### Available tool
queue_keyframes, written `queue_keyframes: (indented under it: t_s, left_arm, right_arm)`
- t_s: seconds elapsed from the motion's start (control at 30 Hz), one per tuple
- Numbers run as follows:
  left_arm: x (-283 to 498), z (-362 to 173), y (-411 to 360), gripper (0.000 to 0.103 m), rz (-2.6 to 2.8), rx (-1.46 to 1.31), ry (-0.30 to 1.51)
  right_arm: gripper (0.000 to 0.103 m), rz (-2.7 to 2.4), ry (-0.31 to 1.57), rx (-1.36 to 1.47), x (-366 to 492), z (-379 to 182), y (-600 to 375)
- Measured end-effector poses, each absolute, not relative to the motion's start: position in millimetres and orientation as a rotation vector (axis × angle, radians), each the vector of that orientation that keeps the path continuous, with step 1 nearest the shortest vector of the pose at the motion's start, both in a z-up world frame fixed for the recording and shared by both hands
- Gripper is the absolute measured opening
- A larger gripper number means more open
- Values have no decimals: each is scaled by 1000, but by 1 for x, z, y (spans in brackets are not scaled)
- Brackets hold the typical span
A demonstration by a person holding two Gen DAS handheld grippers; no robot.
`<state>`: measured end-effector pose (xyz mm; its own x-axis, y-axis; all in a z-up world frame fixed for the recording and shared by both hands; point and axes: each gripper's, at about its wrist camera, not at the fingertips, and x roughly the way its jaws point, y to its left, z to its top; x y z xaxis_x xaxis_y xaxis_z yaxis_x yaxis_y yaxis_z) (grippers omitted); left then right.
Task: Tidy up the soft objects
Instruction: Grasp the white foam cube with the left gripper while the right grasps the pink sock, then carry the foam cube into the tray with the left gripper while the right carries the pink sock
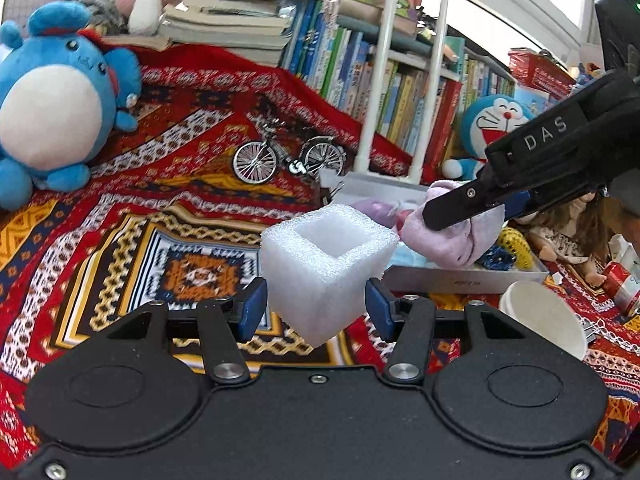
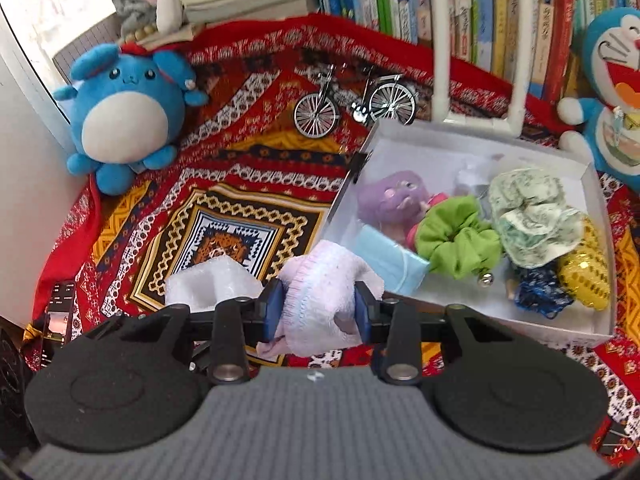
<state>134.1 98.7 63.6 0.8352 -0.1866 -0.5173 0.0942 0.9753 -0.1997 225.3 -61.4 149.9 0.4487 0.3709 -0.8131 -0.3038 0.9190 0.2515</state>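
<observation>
My left gripper (image 1: 316,304) is shut on a white hollow foam cube (image 1: 326,264) and holds it above the patterned cloth; the cube also shows in the right wrist view (image 2: 208,284). My right gripper (image 2: 318,312) is shut on a pale pink cloth (image 2: 324,292), held just left of the white box (image 2: 592,200). In the left wrist view the right gripper (image 1: 448,216) holds the pink cloth (image 1: 452,240) over the box's near edge. The box holds a purple plush (image 2: 388,200), a green scrunchie (image 2: 456,236), a blue mask (image 2: 384,260) and other soft items.
A blue round plush (image 2: 120,120) sits at the back left, a toy bicycle (image 2: 356,104) behind the box, a Doraemon plush (image 2: 616,92) at the right. Books line the back. A paper cup (image 1: 544,316) lies on its side near the box. A phone (image 2: 58,312) lies left.
</observation>
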Motion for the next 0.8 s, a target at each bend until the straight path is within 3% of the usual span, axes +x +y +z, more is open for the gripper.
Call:
queue_keyframes:
  t_s: [0.4, 0.8]
  left_arm:
    - [151, 93, 63, 51, -237, -127, 500]
    - [196, 111, 36, 51, -385, -140, 554]
  right_arm:
    - [43, 324, 897, 131, 213, 163, -124]
    - [44, 217, 703, 192, 199, 172, -183]
